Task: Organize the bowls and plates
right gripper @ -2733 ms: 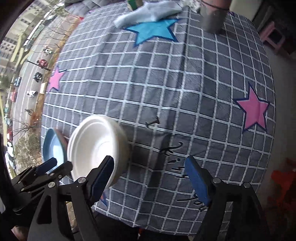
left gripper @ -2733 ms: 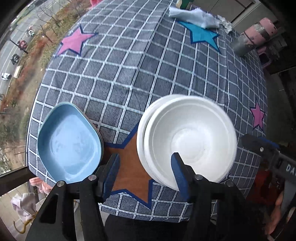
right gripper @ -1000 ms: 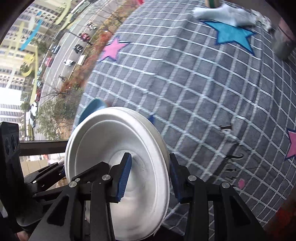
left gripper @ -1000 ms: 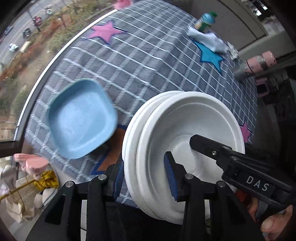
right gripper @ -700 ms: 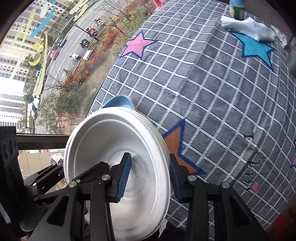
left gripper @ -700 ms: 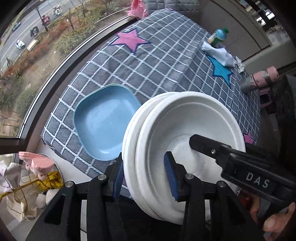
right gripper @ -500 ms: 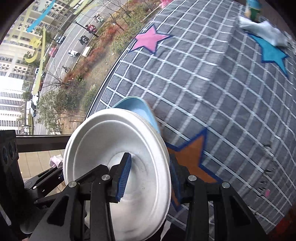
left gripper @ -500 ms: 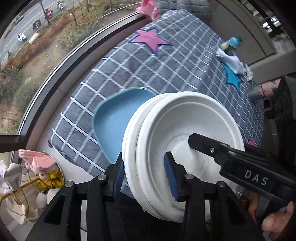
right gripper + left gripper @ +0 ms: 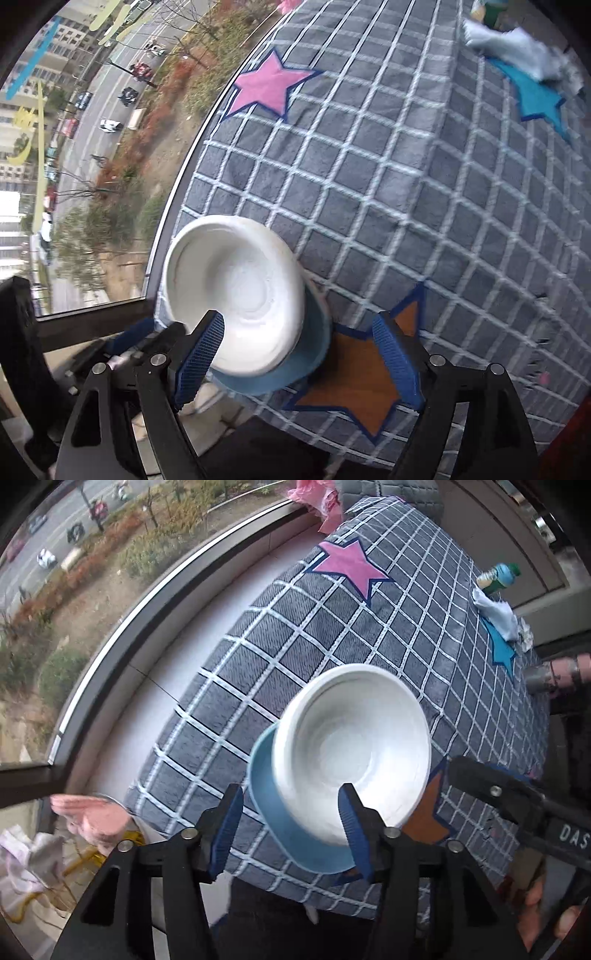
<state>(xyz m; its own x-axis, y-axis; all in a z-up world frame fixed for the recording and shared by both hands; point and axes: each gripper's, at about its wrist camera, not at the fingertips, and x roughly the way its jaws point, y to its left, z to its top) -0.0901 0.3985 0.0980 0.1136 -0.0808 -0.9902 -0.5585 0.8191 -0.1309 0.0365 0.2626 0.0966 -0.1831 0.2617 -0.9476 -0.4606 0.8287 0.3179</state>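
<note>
The white bowls (image 9: 354, 746) are sitting nested inside the blue dish (image 9: 295, 834) at the near edge of the bench (image 9: 369, 635), close to its window-side corner; the dish is lying on the grey checked cloth (image 9: 406, 177) just beside the orange star (image 9: 354, 373), and its rim is showing below and to the side of the white stack in both views; the stack looks like two bowls, one rim just outside the other, though the blur is making that hard to confirm.

The left gripper (image 9: 291, 827) is pointing down over the near rim of the stack; its fingers (image 9: 225, 827) are opening, standing on either side of the dish rim and the bowls' near edge, and the pads are not pressing on either; the hold is released.

The right gripper (image 9: 299, 358) is hanging at the bowls' other side; its fingers (image 9: 397, 363) are also opening wide; the one on the view's left is overlapping the bowls' rim in the picture, the other is standing over the orange star, well clear of the dish; nothing is being squeezed between them.

Toward the far end of the bench a pale rag (image 9: 524, 48) is lying on the blue star (image 9: 535, 96), with a bottle (image 9: 498, 578) just past it; a pink star (image 9: 349, 565) is showing near the far window-side corner; a street with cars is visible through the window.
</note>
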